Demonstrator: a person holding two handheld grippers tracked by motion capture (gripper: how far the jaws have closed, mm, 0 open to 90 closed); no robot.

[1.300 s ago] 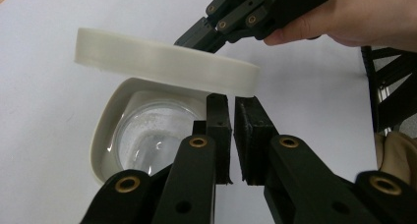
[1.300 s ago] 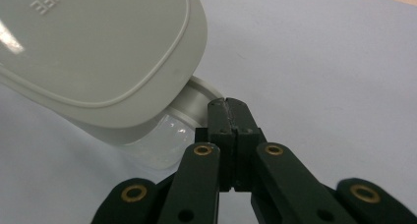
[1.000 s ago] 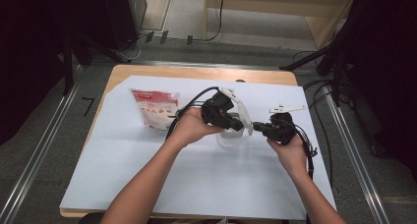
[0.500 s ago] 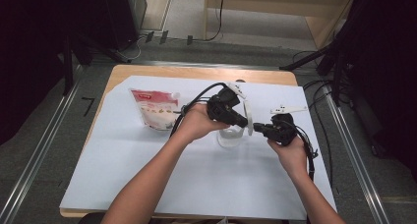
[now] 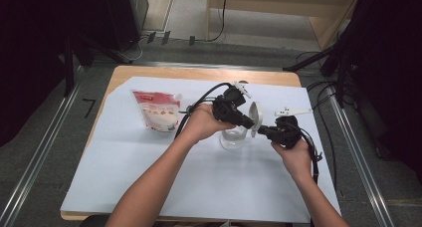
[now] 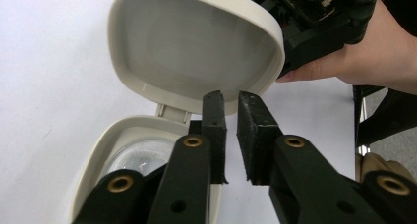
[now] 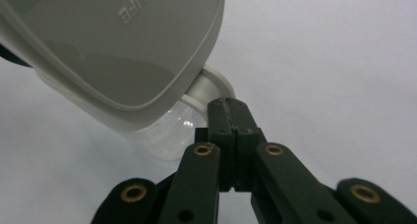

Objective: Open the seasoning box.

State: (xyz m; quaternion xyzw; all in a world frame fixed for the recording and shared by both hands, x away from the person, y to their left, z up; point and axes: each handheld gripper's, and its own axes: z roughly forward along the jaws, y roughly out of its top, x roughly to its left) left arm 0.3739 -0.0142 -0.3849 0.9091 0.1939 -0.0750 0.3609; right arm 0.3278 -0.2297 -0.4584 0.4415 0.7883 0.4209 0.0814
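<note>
Lid up, left tool letting go

Container (image 5: 234, 137) with a hinged lid (image 5: 255, 118) sits on the white sheet covering the table (image 5: 149, 187), a little toward the right edge and nearer the far edge than the near one. The lid stands raised, close to upright. In the left gripper view the lid's hollow underside (image 6: 196, 52) faces the camera, and the clear bowl (image 6: 135, 155) lies open beneath it.

The left tool (image 6: 230, 103) has its jaws a narrow gap apart; they have just been opening, and nothing sits between the pads, which hover at the lid's lower rim. The right tool (image 7: 230, 106) has its jaws pressed together, empty, with the tips at the container's rim tab (image 7: 211, 89) (whether they actually touch it I cannot tell).

To do this step well, I judge the right tool should steady the base low at the rim while the left tool backs straight off the lid, so the hinge is not dragged and the lid does not fall shut. A slow retreat suits a light plastic part like this.

Against the frame half a second earlier, the lid stands higher and more upright, and the left tool has shifted slightly toward the far edge. The pouch (image 5: 158, 110) near the far left corner lies as before.
</note>
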